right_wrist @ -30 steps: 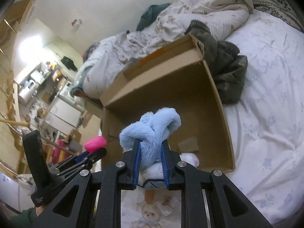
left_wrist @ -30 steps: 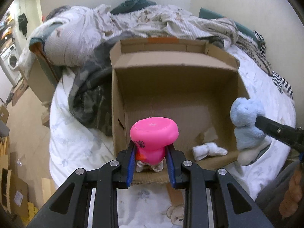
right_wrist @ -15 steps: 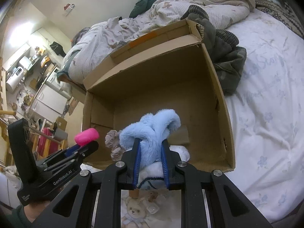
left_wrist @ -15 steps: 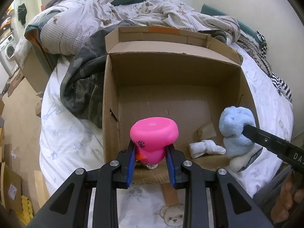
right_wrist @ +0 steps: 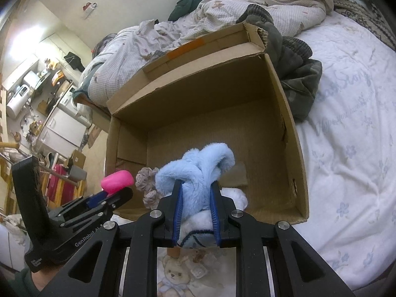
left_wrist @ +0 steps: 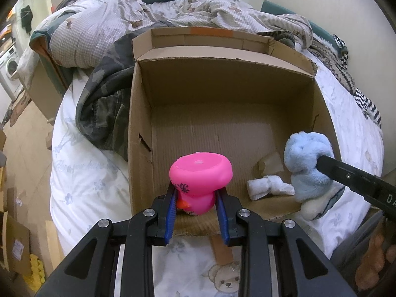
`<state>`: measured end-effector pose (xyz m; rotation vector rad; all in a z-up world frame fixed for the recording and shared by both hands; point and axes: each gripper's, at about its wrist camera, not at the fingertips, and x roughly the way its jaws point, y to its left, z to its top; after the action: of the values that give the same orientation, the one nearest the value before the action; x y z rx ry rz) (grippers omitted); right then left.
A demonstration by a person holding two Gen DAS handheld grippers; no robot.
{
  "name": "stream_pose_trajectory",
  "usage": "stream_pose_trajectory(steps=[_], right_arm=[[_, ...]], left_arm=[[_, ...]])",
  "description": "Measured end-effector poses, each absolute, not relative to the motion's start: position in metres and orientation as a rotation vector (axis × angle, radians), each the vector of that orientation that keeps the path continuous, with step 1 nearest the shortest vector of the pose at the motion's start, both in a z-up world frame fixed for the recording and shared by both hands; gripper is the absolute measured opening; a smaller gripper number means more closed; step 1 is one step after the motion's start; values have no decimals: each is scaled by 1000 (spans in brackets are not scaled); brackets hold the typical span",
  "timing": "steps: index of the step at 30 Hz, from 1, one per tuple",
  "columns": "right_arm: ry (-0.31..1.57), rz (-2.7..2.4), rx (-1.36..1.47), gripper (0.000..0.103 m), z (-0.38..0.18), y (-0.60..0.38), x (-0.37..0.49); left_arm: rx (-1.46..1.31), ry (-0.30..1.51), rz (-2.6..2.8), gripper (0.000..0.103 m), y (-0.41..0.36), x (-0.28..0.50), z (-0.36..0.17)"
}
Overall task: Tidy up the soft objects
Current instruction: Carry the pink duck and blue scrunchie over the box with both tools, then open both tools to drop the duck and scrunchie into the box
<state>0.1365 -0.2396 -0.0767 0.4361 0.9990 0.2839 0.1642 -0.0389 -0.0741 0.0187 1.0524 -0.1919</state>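
My left gripper (left_wrist: 196, 193) is shut on a pink squishy toy (left_wrist: 200, 173), held over the near edge of an open cardboard box (left_wrist: 222, 74) on the bed. My right gripper (right_wrist: 195, 193) is shut on a light blue plush toy (right_wrist: 198, 170), held over the box's near right corner; it shows in the left wrist view (left_wrist: 307, 158) too. A white rolled soft item (left_wrist: 267, 185) lies on the box floor. A grey crocheted item (right_wrist: 146, 183) lies in the box near the left gripper (right_wrist: 116, 195).
The box stands on a white bed sheet (right_wrist: 346, 148). A camouflage garment (left_wrist: 104, 109) lies left of the box, and a crumpled quilt (left_wrist: 173, 7) lies behind it. A bear-print cloth (left_wrist: 222, 279) is below the grippers. Floor and furniture lie past the bed's left side (left_wrist: 14, 123).
Both grippers have moved forward and down toward the box with their toys still held. The box now looks larger and more of its floor shows.
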Motion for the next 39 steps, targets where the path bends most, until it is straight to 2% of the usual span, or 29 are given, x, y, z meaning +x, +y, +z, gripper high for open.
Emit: stream_pose_trajectory(steps=[21, 22, 23, 24, 25, 26, 28, 29, 30, 32, 39], right_arm=[[1007, 266, 456, 23, -82, -244, 137], [1008, 265, 459, 23, -82, -244, 138], [1008, 264, 460, 24, -82, -244, 138], [1008, 264, 460, 24, -82, -244, 138], [1008, 264, 461, 25, -82, -244, 138], [1008, 264, 461, 27, -82, -245, 138], [1010, 261, 466, 33, -83, -245, 138], [1011, 259, 471, 40, -83, -246, 138], [1011, 257, 476, 58, -83, -247, 138], [1019, 247, 494, 76, -86, -248, 138], [1058, 216, 504, 76, -91, -248, 141]], left_arm=[[20, 1073, -204, 27, -43, 165, -79], [17, 1075, -205, 29, -43, 165, -79], [16, 1077, -203, 36, -43, 165, -79], [15, 1075, -200, 48, -43, 165, -78], [16, 1065, -196, 53, -43, 164, -77], [17, 1056, -193, 60, -44, 164, -76], [25, 1040, -182, 62, -45, 162, -74], [28, 1038, -184, 62, -45, 162, -73], [30, 1038, -185, 62, -46, 161, -73], [35, 1039, -183, 62, -47, 161, -73], [37, 1045, -177, 62, -46, 162, -74]])
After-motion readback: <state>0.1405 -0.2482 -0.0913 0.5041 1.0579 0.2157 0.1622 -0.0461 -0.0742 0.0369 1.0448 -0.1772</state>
